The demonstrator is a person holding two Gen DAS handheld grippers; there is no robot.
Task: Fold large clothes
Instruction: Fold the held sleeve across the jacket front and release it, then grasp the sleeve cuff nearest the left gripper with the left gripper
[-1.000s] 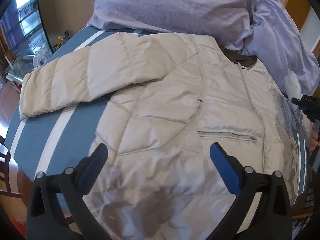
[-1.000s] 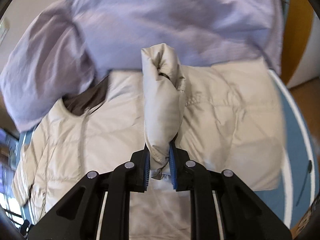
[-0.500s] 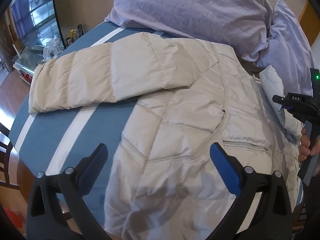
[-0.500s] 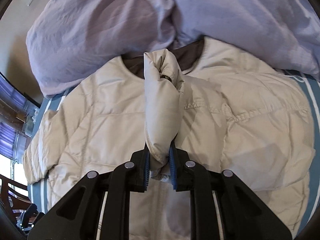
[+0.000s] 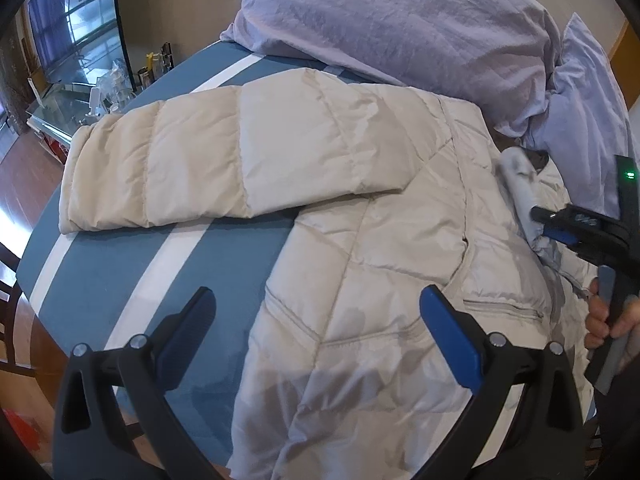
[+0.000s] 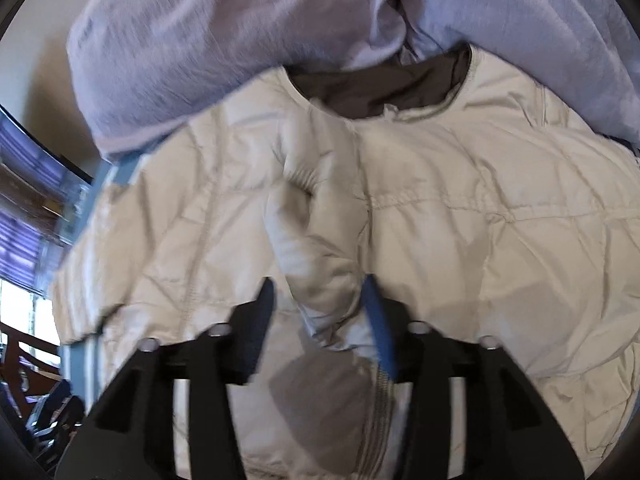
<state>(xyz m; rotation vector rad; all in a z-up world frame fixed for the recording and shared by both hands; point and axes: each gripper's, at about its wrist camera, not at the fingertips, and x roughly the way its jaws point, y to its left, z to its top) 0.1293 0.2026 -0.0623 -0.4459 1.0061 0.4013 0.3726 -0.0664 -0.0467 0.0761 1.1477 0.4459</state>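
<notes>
A cream quilted jacket (image 5: 384, 264) is spread front-up on a blue bed (image 5: 132, 280) with white stripes, its collar toward the lilac pillows (image 5: 400, 20) ahead of both tools.

The right hand-held gripper (image 6: 320, 304) is seen with its jaws parted to a moderate width. The cuff of the right sleeve (image 6: 316, 248) lies between them, folded inward across the chest of the jacket; the blue pad on the right touches the fabric, while a gap shows on the left, so the sleeve is judged to be loose rather than clamped. Motion blur leaves this slightly uncertain.

The left hand-held gripper (image 5: 316, 332) is held wide apart and holds nothing. It hovers above the lower left part of the jacket, near the hem and the zipped pocket (image 5: 504, 308).

The left sleeve (image 5: 224, 160) lies stretched straight out to the left of that tool, flat on the bed and not yet folded.

Progress is judged as early: one sleeve has been brought over the body, while the other sleeve remains to be folded in, and the body remains to be doubled over from hem to collar.
</notes>
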